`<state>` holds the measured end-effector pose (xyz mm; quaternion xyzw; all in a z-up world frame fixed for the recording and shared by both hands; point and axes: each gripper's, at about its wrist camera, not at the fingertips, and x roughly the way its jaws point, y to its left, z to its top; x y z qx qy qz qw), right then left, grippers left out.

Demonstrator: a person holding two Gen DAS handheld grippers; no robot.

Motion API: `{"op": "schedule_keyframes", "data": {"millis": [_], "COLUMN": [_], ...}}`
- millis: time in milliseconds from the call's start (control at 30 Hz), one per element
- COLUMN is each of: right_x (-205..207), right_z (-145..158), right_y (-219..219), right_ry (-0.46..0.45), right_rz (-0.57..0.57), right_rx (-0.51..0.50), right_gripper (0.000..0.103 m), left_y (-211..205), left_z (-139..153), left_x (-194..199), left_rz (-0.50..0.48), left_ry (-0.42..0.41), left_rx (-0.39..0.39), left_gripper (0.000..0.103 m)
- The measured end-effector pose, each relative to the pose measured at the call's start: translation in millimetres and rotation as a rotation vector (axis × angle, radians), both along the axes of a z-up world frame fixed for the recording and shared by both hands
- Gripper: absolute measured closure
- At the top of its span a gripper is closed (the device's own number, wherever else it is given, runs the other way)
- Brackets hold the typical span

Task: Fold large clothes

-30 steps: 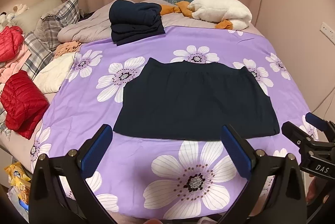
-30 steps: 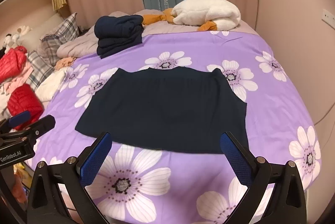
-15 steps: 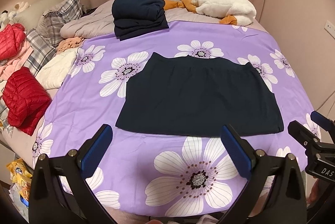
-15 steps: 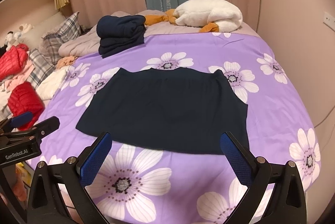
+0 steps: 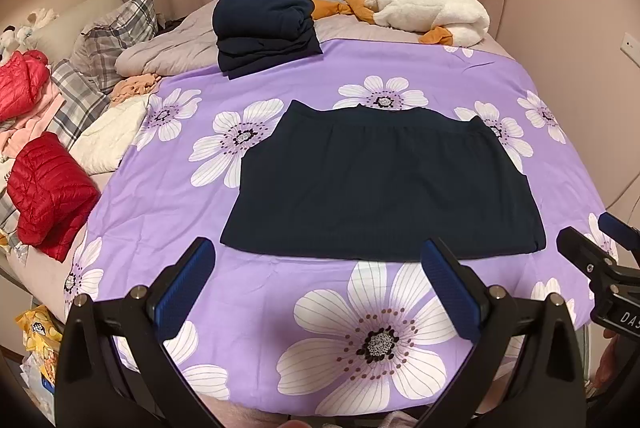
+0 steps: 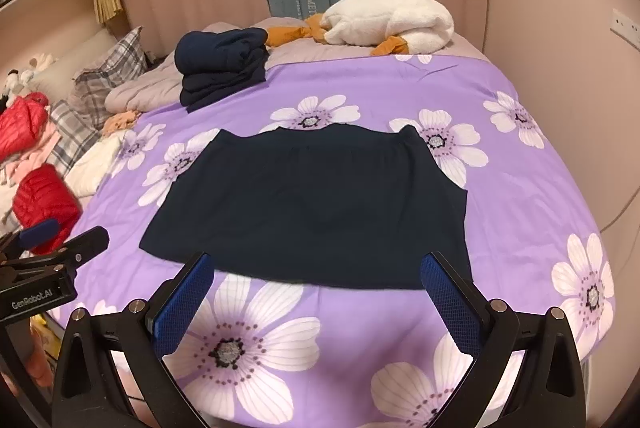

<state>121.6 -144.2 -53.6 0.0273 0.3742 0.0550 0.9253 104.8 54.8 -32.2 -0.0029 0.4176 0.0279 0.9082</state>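
A dark navy garment lies flat on the purple flowered bedspread; it also shows in the right wrist view. My left gripper is open and empty, held above the bed's near edge, short of the garment's hem. My right gripper is open and empty, also short of the hem. Each gripper shows at the edge of the other's view, the right one and the left one.
A stack of folded navy clothes sits at the far side of the bed. A white fleece bundle lies at the far right. Red jackets, plaid pillows and other clothes pile at the left. Curtains hang behind.
Both grippers have drawn back and up a little from the bed, so the garment looks slightly farther away. The garment has not moved.
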Motion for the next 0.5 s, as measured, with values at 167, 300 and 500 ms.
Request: {"op": "schedule_keyframes", "data": {"millis": [167, 300, 500], "right_x": [-1.6, -0.3, 0.2], "right_z": [-0.5, -0.6, -0.6], "right_y": [-0.4, -0.1, -0.9], "right_ry": [-0.004, -0.005, -0.007], "right_rz": [0.002, 0.000, 0.002], "right_rx": [0.004, 0.005, 0.003], "right_gripper": [0.001, 0.001, 0.001], "left_y": [-0.6, -1.2, -1.1], "left_z": [-0.1, 0.8, 1.4], "left_x": [1.2, 1.1, 0.6], "left_rz": [0.000, -0.002, -0.001], "left_ry": [-0.006, -0.006, -0.009], "left_rx": [0.005, 0.005, 0.006], "left_gripper": [0.000, 0.000, 0.000]}}
